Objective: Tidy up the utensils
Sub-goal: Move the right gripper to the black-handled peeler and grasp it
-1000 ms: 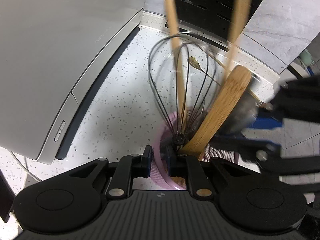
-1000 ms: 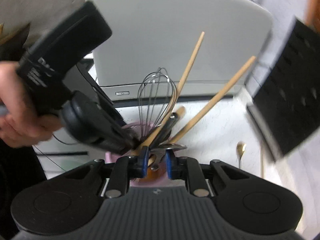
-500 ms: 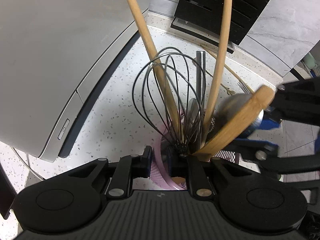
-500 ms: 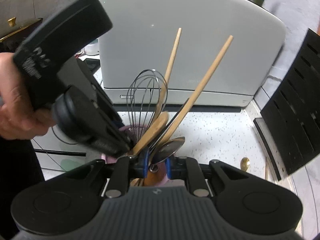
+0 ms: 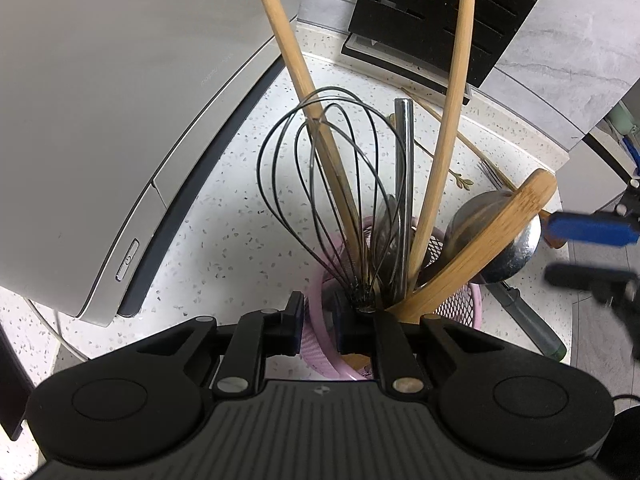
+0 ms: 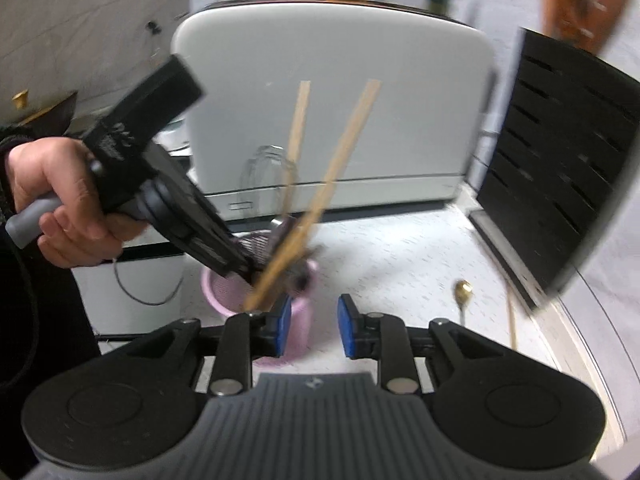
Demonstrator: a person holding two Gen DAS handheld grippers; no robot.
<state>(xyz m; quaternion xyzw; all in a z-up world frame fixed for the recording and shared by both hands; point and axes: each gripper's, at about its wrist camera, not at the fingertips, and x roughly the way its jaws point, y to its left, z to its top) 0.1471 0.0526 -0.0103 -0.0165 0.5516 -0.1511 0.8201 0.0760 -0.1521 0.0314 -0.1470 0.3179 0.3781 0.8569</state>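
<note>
A pink mesh utensil holder point(image 5: 460, 304) stands on the speckled counter. It holds a wire whisk point(image 5: 320, 184), two long wooden sticks point(image 5: 296, 60), a steel handle point(image 5: 404, 160), a wooden spatula point(image 5: 480, 248) and a metal spoon point(image 5: 516, 252). My left gripper point(image 5: 319, 330) is shut on the holder's near rim. In the right wrist view the holder point(image 6: 260, 292) sits just ahead and left of my right gripper point(image 6: 311, 330). Its blue-padded jaws are opening, and nothing is between them. The right gripper point(image 5: 584, 252) shows blurred at the right edge of the left wrist view.
A large white appliance point(image 5: 100, 100) fills the left. A black slotted rack point(image 5: 440, 8) leans at the back right. A gold spoon point(image 6: 463, 292) and a thin stick point(image 6: 511, 320) lie on the counter. A dark-handled tool point(image 5: 528, 320) lies right of the holder. A hand point(image 6: 60, 200) grips the left tool.
My right gripper let go of the metal spoon, widened its jaws and drew back from the holder. The spoon and spatula now lean in the holder. The left gripper stayed put.
</note>
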